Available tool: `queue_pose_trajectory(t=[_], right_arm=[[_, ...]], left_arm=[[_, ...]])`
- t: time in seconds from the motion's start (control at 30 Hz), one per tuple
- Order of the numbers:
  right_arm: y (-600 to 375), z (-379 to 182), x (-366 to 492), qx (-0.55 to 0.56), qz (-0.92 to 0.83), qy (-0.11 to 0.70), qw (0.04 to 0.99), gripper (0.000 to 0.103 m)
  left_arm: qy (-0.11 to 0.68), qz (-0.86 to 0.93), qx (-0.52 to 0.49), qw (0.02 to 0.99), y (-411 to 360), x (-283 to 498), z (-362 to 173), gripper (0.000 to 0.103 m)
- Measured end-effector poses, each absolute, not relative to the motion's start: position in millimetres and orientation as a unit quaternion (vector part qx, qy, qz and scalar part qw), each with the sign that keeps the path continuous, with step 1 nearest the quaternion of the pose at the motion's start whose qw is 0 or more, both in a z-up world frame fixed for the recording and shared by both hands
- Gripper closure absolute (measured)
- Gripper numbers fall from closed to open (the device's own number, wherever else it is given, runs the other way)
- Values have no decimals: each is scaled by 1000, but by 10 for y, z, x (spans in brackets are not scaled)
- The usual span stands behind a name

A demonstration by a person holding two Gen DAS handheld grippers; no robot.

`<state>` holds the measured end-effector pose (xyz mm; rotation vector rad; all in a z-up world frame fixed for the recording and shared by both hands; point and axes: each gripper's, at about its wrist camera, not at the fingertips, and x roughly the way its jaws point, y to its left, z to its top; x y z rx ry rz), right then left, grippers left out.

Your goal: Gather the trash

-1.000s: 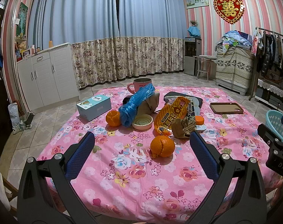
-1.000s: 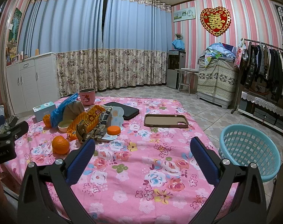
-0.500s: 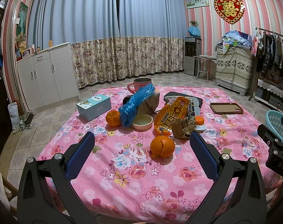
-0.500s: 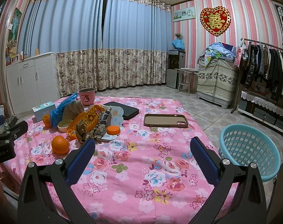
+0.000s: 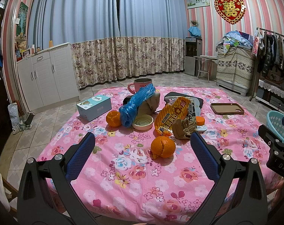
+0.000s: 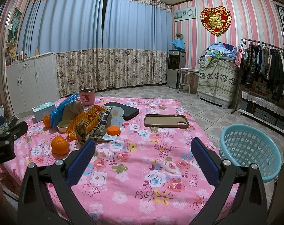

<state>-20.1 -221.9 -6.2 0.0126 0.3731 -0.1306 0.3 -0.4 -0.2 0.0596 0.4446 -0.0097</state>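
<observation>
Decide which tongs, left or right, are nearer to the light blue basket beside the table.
Right. The right tongs hover over the table's near edge with the basket just off their right side. The left tongs face the trash pile, with the right ones between them and the basket.

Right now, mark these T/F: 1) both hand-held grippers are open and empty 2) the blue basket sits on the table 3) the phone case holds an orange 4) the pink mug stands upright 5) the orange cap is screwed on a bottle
1) True: the left hand-held gripper and right hand-held gripper hold nothing.
2) False: the blue basket is on the floor beside the table.
3) False: the phone case is empty.
4) True: the pink mug is upright.
5) False: the orange cap lies loose.
</observation>
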Motion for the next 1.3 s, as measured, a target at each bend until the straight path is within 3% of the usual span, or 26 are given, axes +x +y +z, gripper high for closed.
queue_pose_trajectory(t=[0.7,1.17,1.3], right_arm=[[-2301,-41,-203,7,-84,184,979,4],[-2436,-15,190,0,-125,230,965,3],[-2601,-96,364,51,-96,263,959,3]], left_arm=[[239,-2,22,971,1,26,-53,5],[323,-11,34,946,-162,669,-347,5],[348,-24,28,937,-205,857,-495,5]])
